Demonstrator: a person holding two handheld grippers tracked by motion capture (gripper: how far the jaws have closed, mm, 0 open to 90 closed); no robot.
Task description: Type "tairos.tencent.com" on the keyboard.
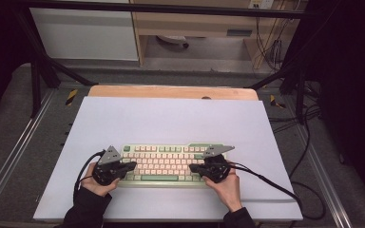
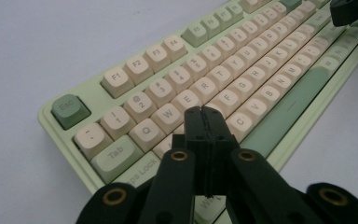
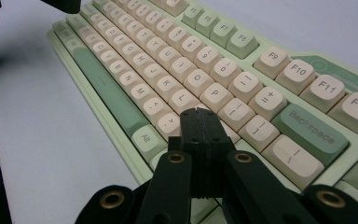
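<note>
Here my left gripper (image 2: 204,112) and right gripper (image 3: 196,113), both clamped empty, hover at opposite ends of the keyboard (image 1: 164,164), probably touching keys.

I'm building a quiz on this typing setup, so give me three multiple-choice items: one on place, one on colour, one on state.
1. The keyboard lies on: A a white sheet; B a bare floor; C a metal tray.
2. The Esc key is: A red; B green; C black.
3. The left gripper has its jaws: A wide apart; B shut on a pen; C shut together.

Key: A, the white sheet spreads under it; B, it is darker green than the cream keys; C, the jaws meet with nothing between them.
</note>
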